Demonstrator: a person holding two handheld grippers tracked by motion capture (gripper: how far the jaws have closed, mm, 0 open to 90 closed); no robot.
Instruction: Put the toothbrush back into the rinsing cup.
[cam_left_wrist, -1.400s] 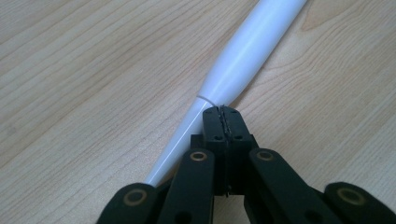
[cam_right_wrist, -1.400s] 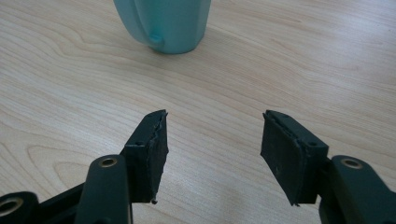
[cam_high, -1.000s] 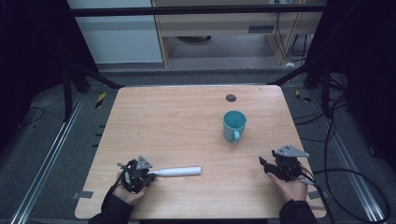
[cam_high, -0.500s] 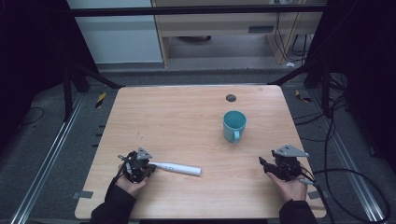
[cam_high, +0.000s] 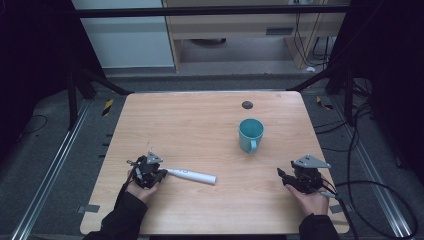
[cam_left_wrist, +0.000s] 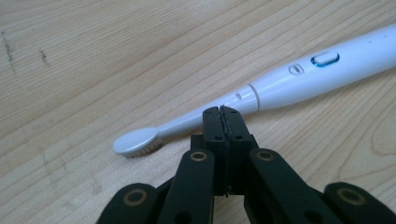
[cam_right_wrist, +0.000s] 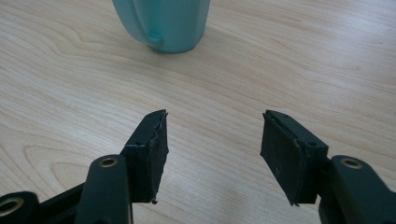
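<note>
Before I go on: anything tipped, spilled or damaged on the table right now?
Nothing spilled or broken. The teal mug stands upright. The electric toothbrush lies flat on the wood, slightly slanted, with the shut left gripper beside its neck. The right gripper is open, holding nothing.

White electric toothbrush (cam_high: 192, 175) lies flat on the table (cam_high: 200, 125), near the front edge, well apart from the teal mug (cam_high: 250, 134), to its lower left in the high view. Long axis slightly tilted: brush head (cam_left_wrist: 137, 142) at the left end, thick handle toward the mug side. Bristles face down and sideways. Blue-rimmed button (cam_left_wrist: 325, 59) faces up on the handle.
</note>
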